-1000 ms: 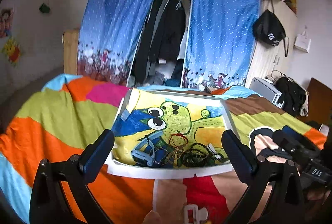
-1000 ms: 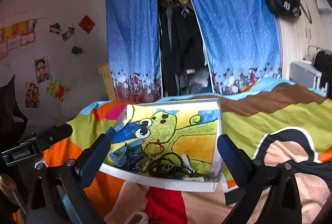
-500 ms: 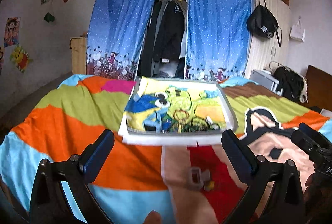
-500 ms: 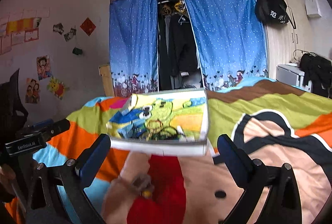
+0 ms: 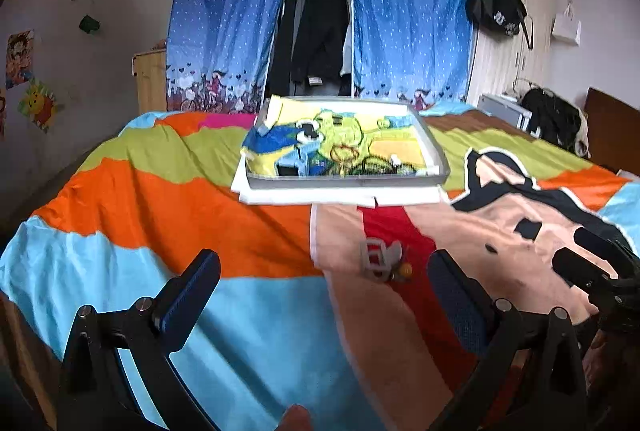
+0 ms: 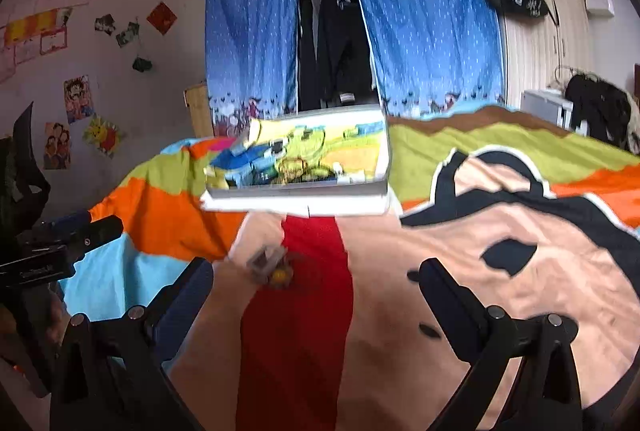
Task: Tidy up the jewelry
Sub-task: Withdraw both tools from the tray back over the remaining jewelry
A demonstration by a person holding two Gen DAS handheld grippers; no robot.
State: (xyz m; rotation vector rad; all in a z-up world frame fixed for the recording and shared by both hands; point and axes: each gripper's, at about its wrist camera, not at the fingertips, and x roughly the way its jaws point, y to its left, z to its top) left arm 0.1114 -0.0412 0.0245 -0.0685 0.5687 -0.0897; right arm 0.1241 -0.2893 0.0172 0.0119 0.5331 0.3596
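A white shallow tray with a cartoon-print lining lies on the bed, far ahead of both grippers. A tangle of jewelry, dark beads and a red bracelet, lies in its near part; it also shows in the right wrist view. A small grey clip with a yellow bead lies on the quilt between tray and grippers, and shows blurred in the right wrist view. My left gripper is open and empty. My right gripper is open and empty.
The bed carries a bright quilt in orange, blue, green and red. Blue curtains and an open wardrobe of dark clothes stand behind it. A white cupboard with a black bag is at the right. The other gripper shows at each view's edge.
Both grippers have pulled back from the tray, which now looks smaller and farther. The grey clip on the quilt has come into view. Both stay open.
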